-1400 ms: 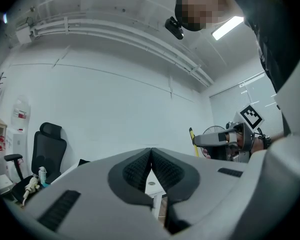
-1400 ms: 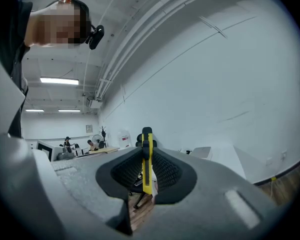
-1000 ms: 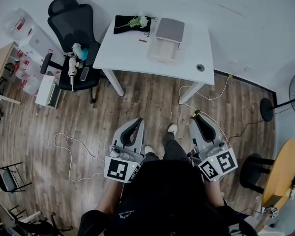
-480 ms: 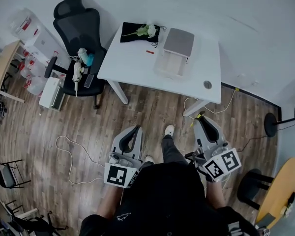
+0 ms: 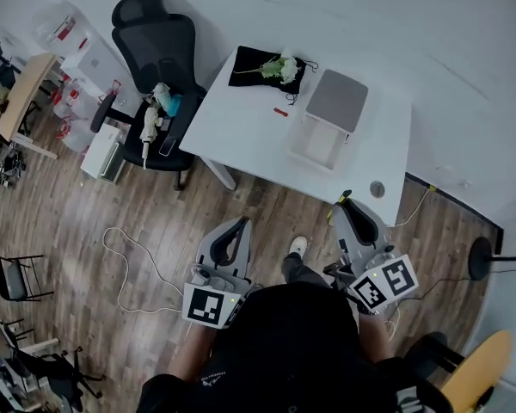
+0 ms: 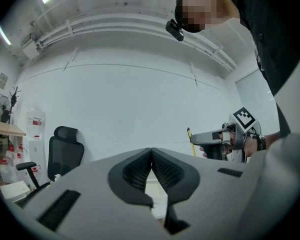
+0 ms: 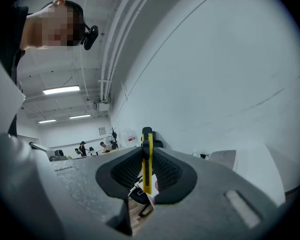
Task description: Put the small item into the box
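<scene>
My right gripper (image 5: 345, 205) (image 7: 147, 160) is shut on a thin yellow and black item (image 7: 147, 164) that stands upright between its jaws; its yellow tip (image 5: 342, 198) pokes out near the table's front edge. From the left gripper view the same item (image 6: 189, 134) shows at the right gripper's nose. The open box (image 5: 316, 144) with its grey lid (image 5: 336, 100) raised lies on the white table (image 5: 249, 127), ahead of the right gripper. My left gripper (image 5: 238, 224) (image 6: 151, 152) is shut with nothing in it, held over the wooden floor.
On the table lie a black cloth with white flowers (image 5: 267, 69) and a small red item (image 5: 280, 112). A black office chair (image 5: 159, 54) loaded with objects stands left of the table. A white cable (image 5: 129, 256) runs over the floor. Shelving and chairs stand far left.
The person has walked toward the table: it now sits lower and nearer in the head view, and the right gripper's tip has reached its front edge. Both grippers keep their hold.
</scene>
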